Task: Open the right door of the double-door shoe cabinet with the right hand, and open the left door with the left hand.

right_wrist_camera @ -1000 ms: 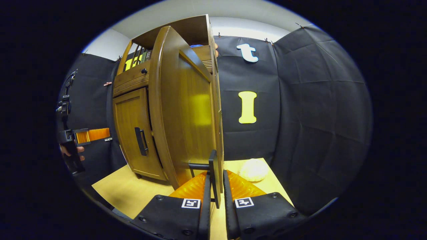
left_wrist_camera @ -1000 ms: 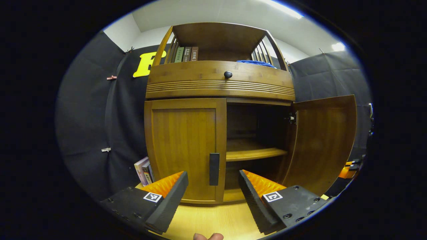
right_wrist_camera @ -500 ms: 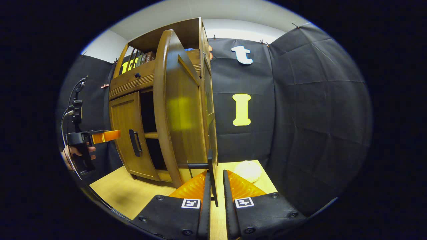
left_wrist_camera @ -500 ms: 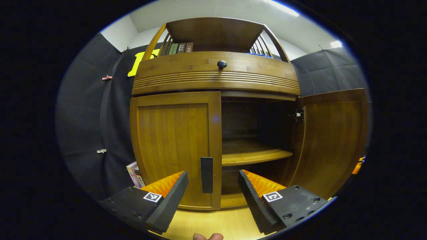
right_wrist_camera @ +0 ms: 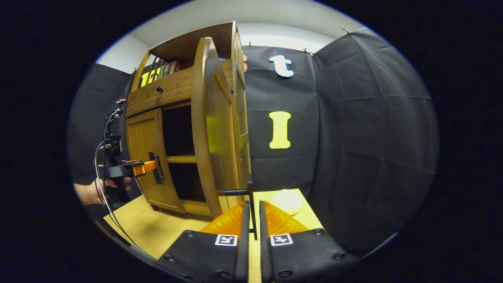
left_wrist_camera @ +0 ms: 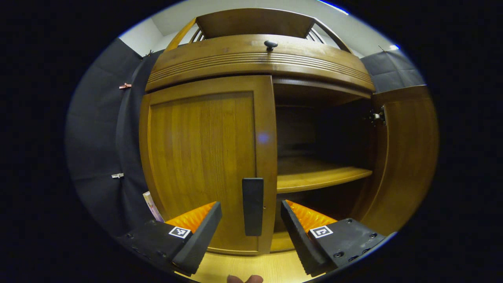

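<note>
Handle (left_wrist_camera: 252, 206) of the closed left door (left_wrist_camera: 204, 157) stood upright at twelve o'clock of our left tool (left_wrist_camera: 251, 230), framed between its spread fingers, untouched. We judged a short straight advance would seat it. Our right tool (right_wrist_camera: 251, 228) was clenched on the right door's handle (right_wrist_camera: 250, 196), that door (right_wrist_camera: 214, 125) swung wide.

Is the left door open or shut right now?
Shut. The left door sits flush under the cabinet top, its handle between the open left gripper fingers, ungripped.
</note>
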Demonstrator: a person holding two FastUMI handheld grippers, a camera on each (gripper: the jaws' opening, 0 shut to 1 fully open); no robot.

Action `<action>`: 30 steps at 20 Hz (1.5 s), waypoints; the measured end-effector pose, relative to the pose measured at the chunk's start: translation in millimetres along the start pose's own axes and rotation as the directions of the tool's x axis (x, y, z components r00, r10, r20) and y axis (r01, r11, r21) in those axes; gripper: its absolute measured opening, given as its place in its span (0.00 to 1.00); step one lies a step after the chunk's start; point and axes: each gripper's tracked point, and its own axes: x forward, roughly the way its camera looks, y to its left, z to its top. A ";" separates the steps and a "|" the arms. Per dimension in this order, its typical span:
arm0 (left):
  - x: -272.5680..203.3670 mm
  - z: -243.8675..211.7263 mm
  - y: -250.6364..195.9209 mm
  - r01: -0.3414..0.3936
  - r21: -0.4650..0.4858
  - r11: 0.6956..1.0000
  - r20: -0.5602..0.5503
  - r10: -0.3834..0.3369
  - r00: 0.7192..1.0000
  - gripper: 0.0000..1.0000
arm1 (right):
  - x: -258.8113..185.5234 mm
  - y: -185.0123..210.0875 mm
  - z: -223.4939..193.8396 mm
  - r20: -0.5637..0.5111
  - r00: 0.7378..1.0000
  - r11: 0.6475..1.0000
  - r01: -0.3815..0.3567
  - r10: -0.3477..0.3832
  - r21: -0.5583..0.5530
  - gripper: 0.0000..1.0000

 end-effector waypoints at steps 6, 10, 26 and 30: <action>27.6 -2.5 -2.7 0.018 0.000 1.000 0.007 -0.018 1.000 0.92 | -17.2 -39.0 12.4 0.058 0.993 0.994 0.103 -0.104 0.033 0.98; 34.4 -8.0 -11.2 0.027 0.016 0.999 -0.009 -0.027 1.000 0.62 | -23.9 -52.9 22.5 0.095 0.981 0.984 0.163 -0.169 0.065 0.98; -48.0 -19.2 19.6 0.092 -0.012 0.996 -0.039 -0.092 0.995 0.33 | -48.4 57.8 35.9 0.136 0.988 0.997 0.070 -0.068 -0.014 0.98; -84.1 -22.1 40.6 0.105 -0.010 0.994 -0.044 -0.106 0.993 0.33 | -44.9 89.4 32.9 0.130 0.990 0.998 0.052 -0.049 -0.023 0.98</action>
